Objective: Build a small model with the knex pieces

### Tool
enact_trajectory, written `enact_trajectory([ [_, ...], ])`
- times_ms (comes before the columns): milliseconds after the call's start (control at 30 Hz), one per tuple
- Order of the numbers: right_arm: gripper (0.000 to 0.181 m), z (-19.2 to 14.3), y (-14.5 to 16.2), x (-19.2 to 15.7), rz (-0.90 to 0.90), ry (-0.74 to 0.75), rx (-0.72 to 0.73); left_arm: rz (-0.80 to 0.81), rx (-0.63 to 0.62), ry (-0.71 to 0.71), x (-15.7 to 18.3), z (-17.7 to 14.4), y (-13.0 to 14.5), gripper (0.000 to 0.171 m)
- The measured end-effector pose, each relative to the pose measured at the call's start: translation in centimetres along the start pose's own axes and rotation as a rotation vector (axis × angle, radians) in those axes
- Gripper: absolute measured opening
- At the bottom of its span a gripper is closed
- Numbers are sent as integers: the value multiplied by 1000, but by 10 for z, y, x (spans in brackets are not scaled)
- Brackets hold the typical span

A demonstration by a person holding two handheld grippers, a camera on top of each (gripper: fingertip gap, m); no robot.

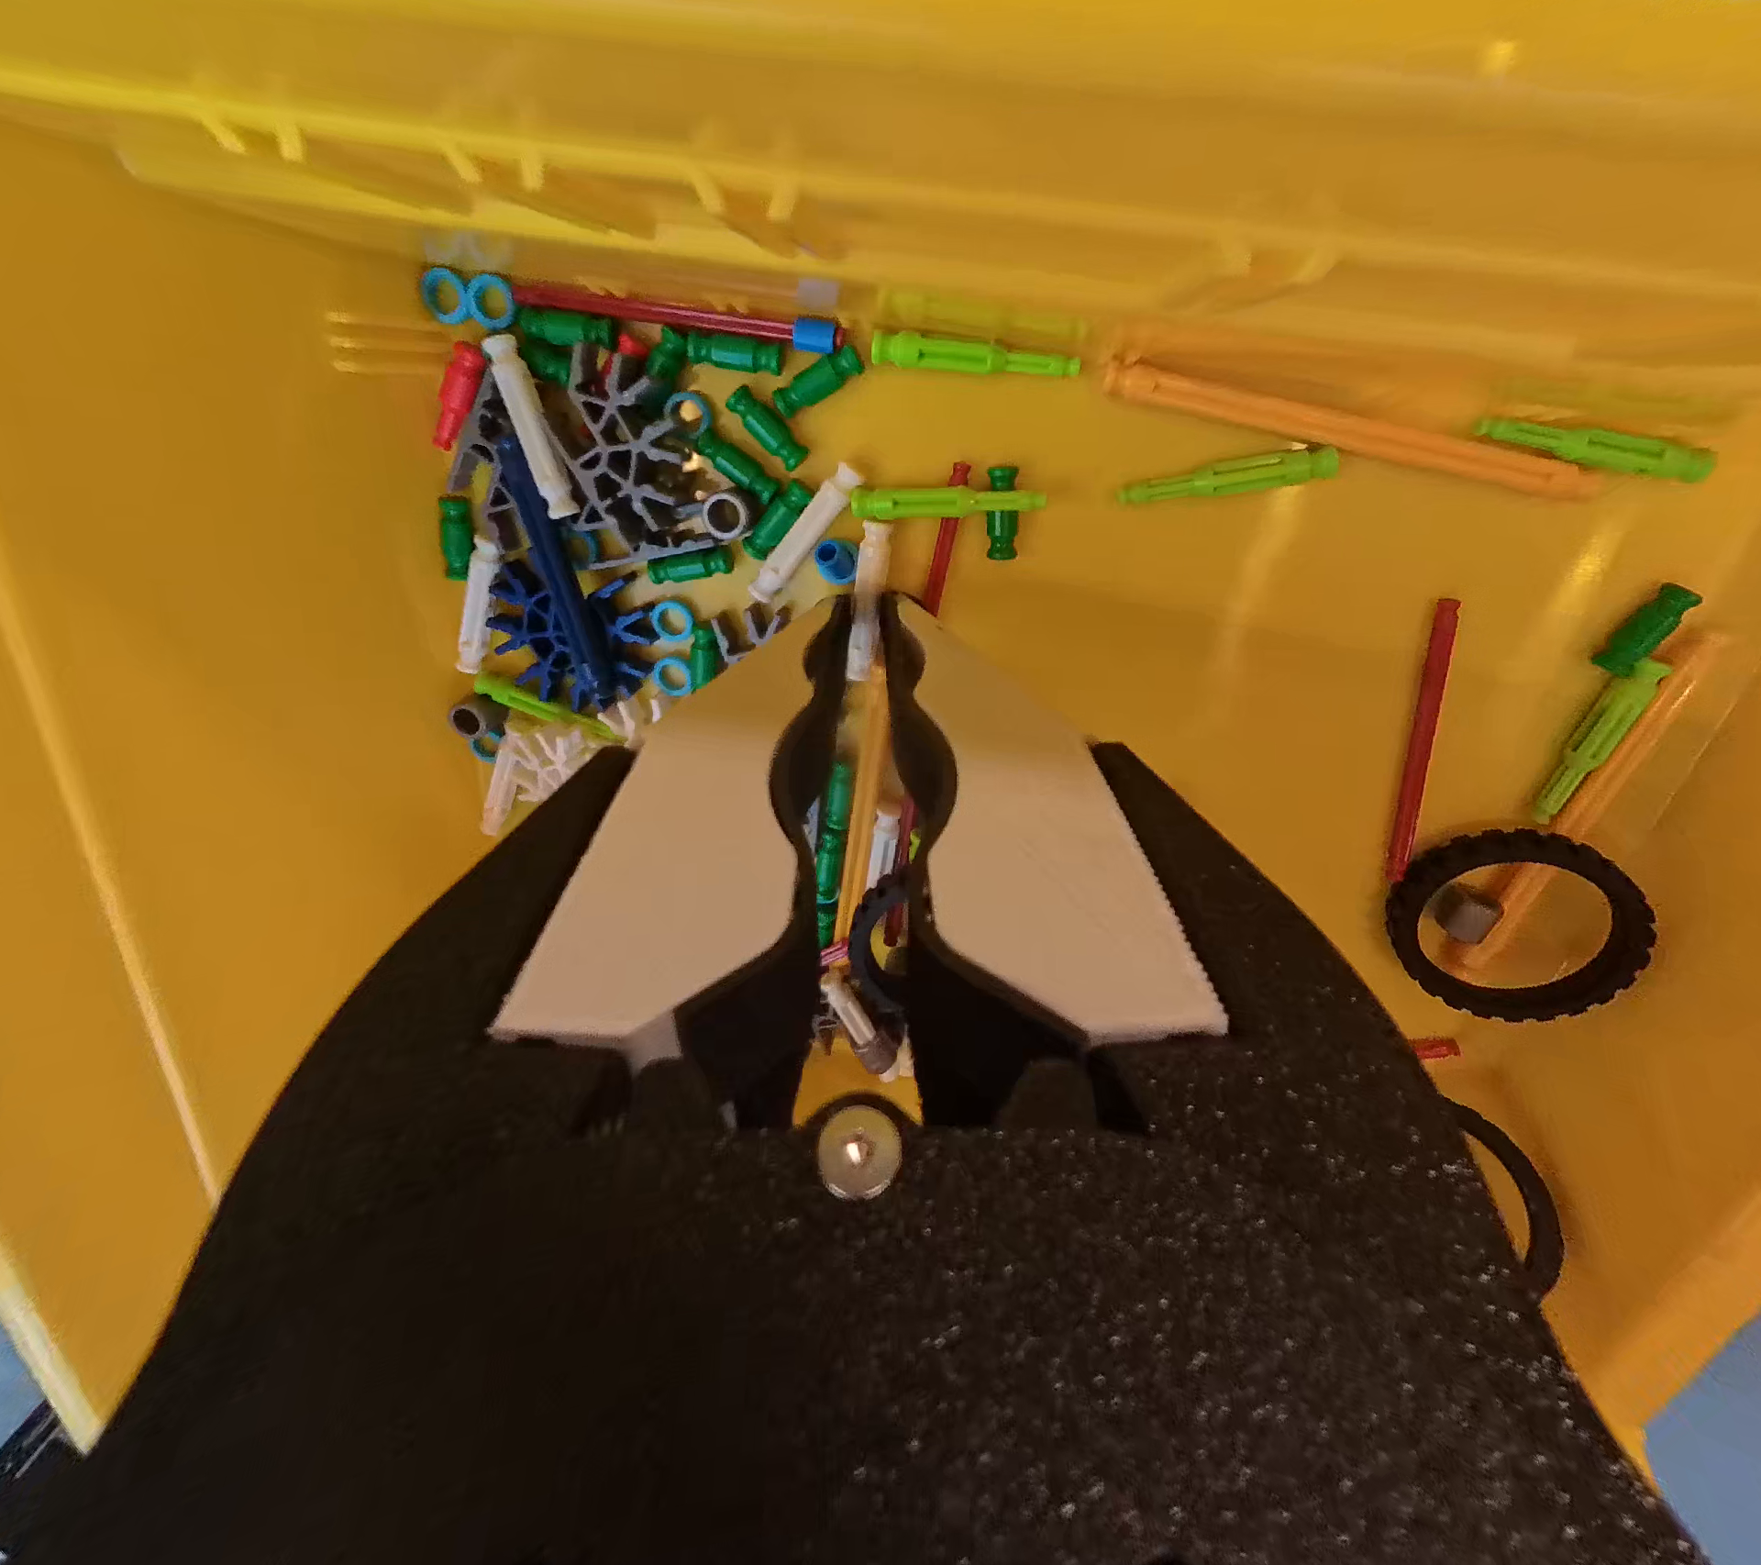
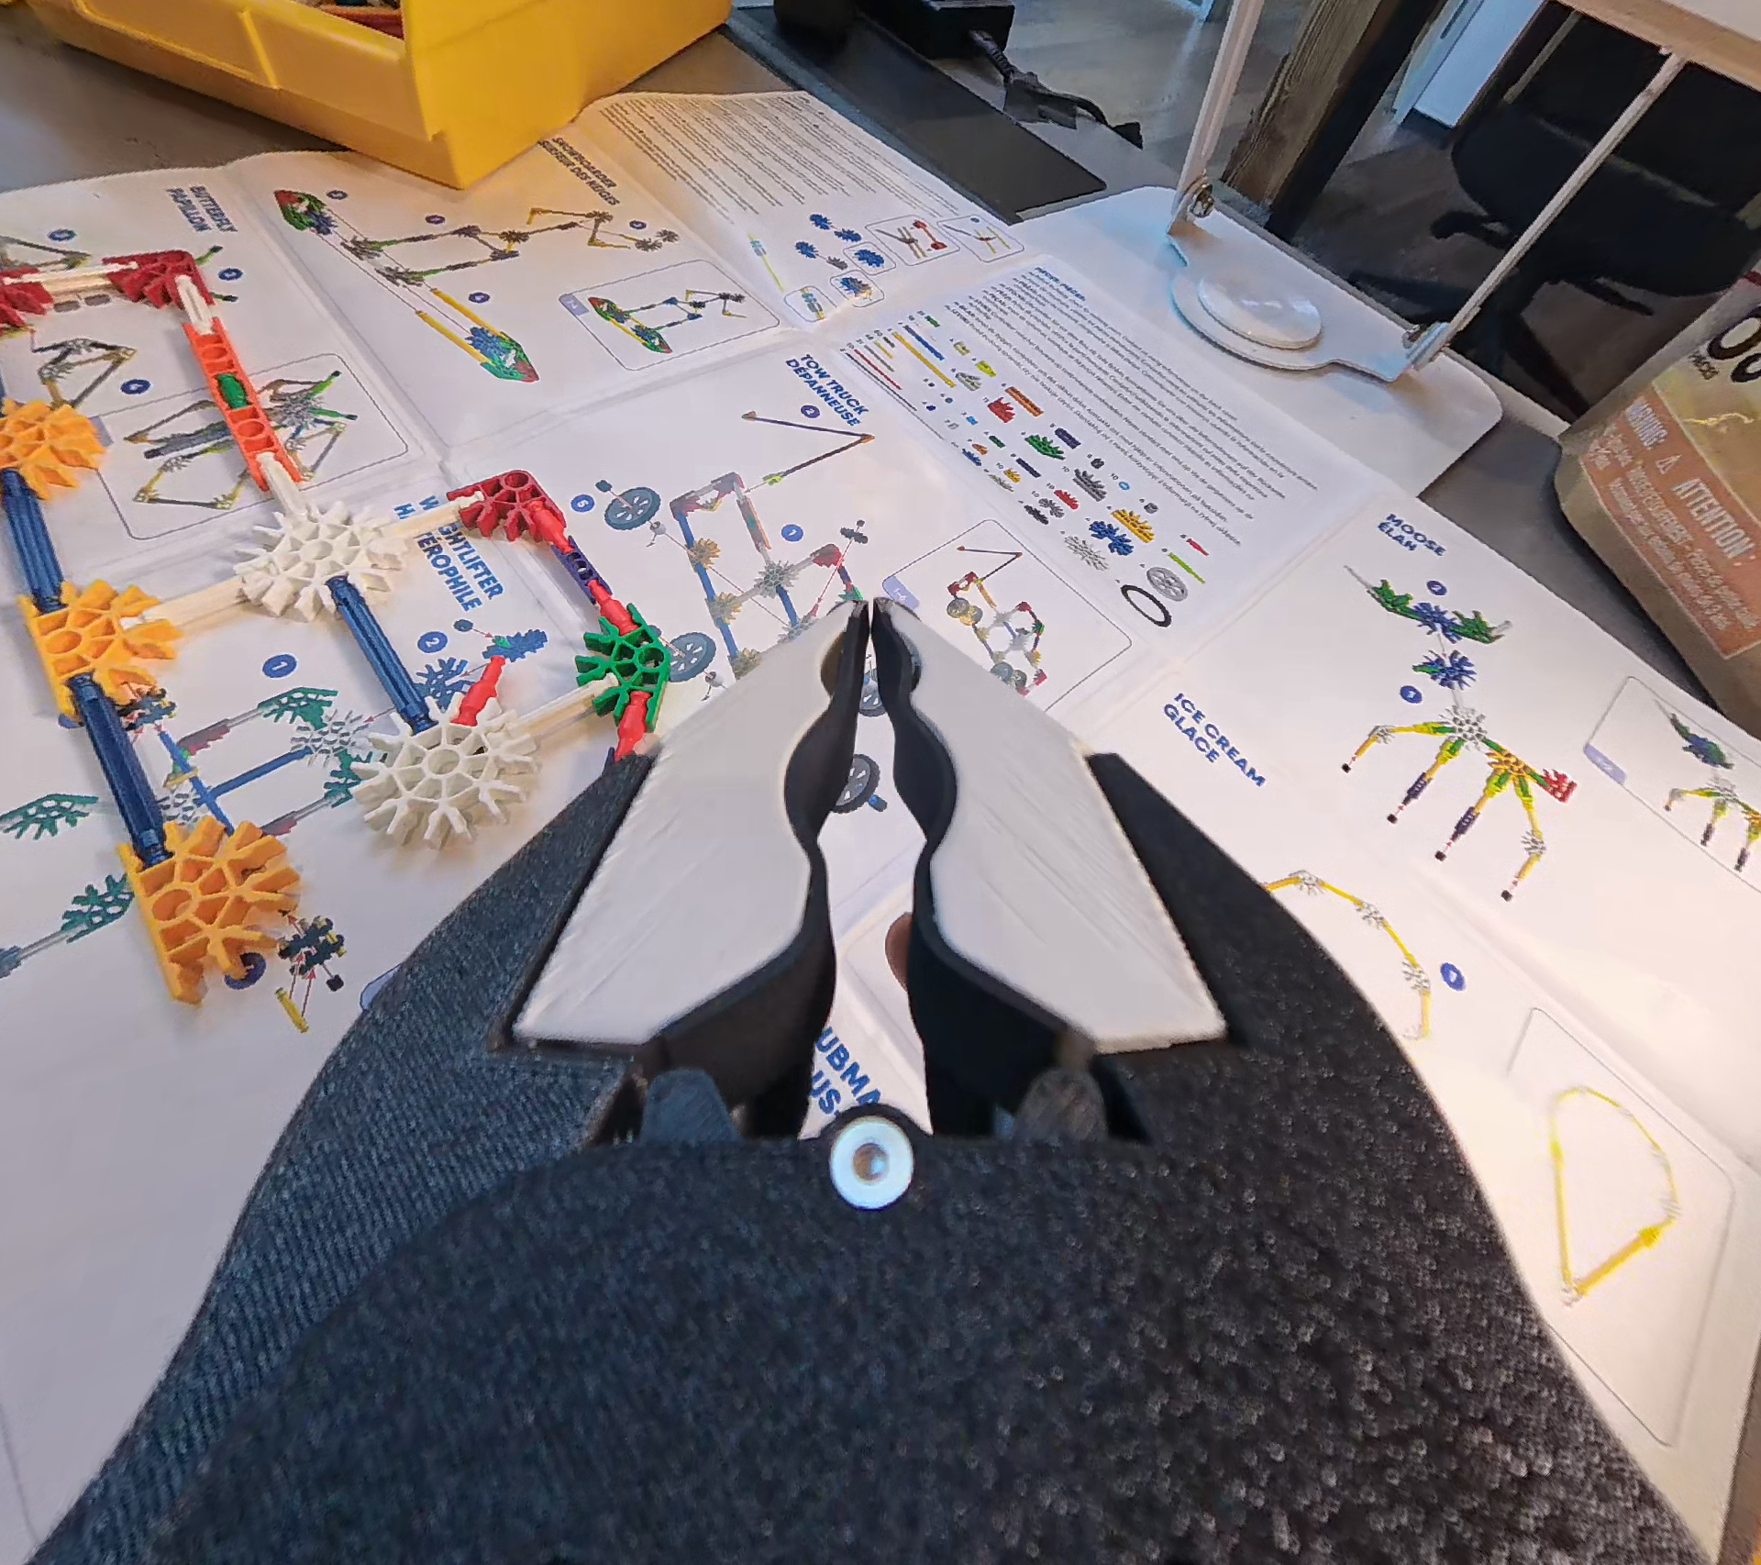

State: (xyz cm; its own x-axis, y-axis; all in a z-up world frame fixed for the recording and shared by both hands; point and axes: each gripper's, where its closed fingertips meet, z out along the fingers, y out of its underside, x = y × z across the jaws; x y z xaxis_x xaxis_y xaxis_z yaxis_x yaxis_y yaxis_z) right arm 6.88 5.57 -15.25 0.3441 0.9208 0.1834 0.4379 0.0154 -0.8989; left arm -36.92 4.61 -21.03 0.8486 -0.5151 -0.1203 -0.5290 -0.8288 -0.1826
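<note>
1. Inside the yellow bin (image 1: 286,757), loose rods and connectors crowd far-left of the left gripper (image 1: 865,614); a black tyre (image 1: 1520,928) lies right.
2. Its jaws pinch a white rod (image 1: 869,595), lengthwise pointing away.
3. The right gripper (image 2: 870,614), jaws together and empty, hovers over the instruction sheet (image 2: 1191,661), the built frame (image 2: 314,566) to its left.

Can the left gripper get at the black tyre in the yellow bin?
Probably yes. The left gripper is already inside the bin, and the tyre lies open to its right with nothing on top. But its jaws are shut on a white rod, so that would have to go first.
</note>
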Motion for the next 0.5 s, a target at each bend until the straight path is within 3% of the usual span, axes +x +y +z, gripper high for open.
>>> enact_trajectory([
  [133, 0, -3, -5, 3, -5, 21, 19, -17, 32, -9, 2, -11, -2, 3],
  [233, 0, -8, -14, 5, 9, 28, 57, -13, 134, -34, 9, -46, -14, 3],
  [300, 1, -11, -21, 3, 17, 18, 85, 7, 264, -37, 28, -80, -32, 3],
  [400, 2, -14, -33, -9, 10, -33, 136, 119, 478, 13, 93, -125, -63, 3],
  [500, 6, -19, -48, -40, -32, -169, 190, 290, 634, 104, 189, -144, -84, 3],
])
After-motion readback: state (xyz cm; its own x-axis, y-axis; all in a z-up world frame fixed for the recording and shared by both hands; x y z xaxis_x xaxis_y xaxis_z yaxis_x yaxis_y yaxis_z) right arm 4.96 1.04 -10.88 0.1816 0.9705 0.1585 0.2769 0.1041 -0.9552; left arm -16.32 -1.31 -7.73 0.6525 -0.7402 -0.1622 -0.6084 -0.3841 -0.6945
